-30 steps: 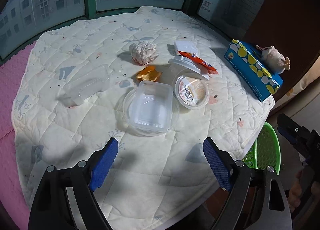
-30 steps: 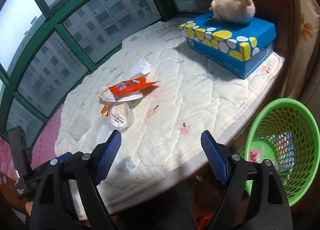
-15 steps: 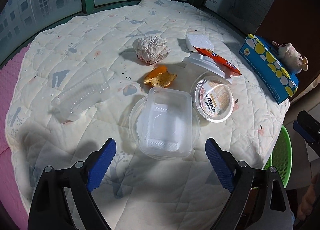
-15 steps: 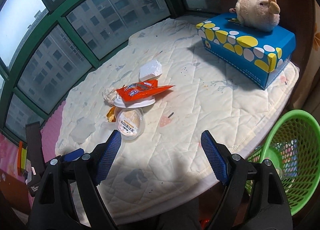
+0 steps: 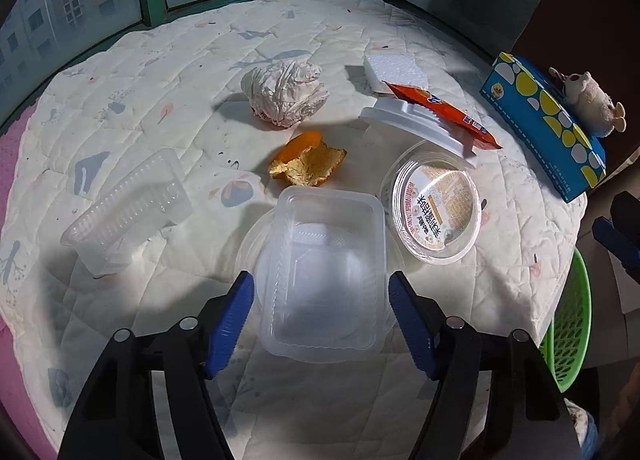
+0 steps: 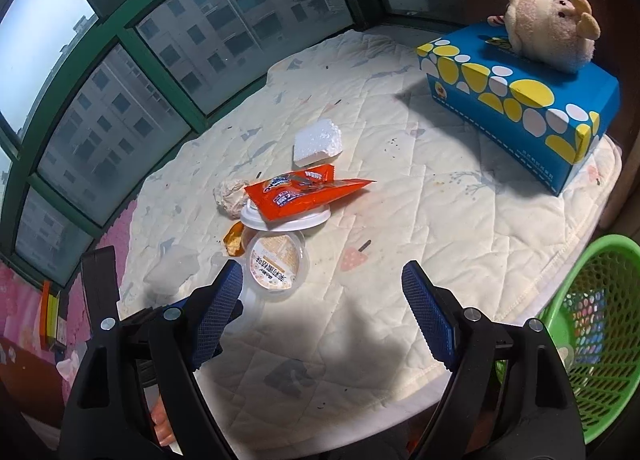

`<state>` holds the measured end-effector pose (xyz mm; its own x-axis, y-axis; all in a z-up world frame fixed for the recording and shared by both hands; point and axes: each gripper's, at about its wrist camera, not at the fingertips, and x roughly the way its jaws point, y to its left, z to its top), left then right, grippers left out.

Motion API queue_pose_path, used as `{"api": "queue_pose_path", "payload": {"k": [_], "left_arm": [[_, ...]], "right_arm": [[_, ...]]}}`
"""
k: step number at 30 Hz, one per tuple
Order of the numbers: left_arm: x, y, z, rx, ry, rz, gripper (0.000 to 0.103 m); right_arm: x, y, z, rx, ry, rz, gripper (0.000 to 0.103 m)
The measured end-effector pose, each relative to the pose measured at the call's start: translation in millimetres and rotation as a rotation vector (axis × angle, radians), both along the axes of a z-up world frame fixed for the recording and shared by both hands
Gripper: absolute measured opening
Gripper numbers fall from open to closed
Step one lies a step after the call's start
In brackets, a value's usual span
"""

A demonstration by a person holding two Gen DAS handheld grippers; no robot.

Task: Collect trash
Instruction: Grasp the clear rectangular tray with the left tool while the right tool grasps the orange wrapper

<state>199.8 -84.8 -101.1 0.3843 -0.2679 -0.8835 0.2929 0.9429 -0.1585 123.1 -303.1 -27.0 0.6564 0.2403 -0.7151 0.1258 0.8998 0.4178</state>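
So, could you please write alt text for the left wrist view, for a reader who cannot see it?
The left claw, its jaws just narrowed, straddles a clear plastic tray on a quilted cloth, pads not yet pressing. Beyond lie a crumpled paper ball, orange peel, a round lidded cup, an orange wrapper and a blue tissue box.

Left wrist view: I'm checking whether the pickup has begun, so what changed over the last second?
The left gripper came down and its jaws have been closing around the clear rectangular tray, pads not yet pressing. The right gripper drifted closer, open, empty. The trash hasn't moved.
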Motion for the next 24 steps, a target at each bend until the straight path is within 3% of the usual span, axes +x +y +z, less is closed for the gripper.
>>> {"api": "queue_pose_path", "payload": {"k": [9, 18, 24], "left_arm": [[-4, 4, 2, -0.042, -0.004, -0.003, 0.057], [-21, 21, 24, -0.09, -0.049, 0.003, 0.057], [-28, 31, 29, -0.112, -0.056, 0.003, 0.057]], "right_arm": [[27, -4, -4, 0.103, 0.063, -0.005, 0.082], [78, -18, -10, 0.295, 0.18, -0.057, 0.087], [109, -16, -23, 0.334, 0.27, -0.082, 0.087]]}}
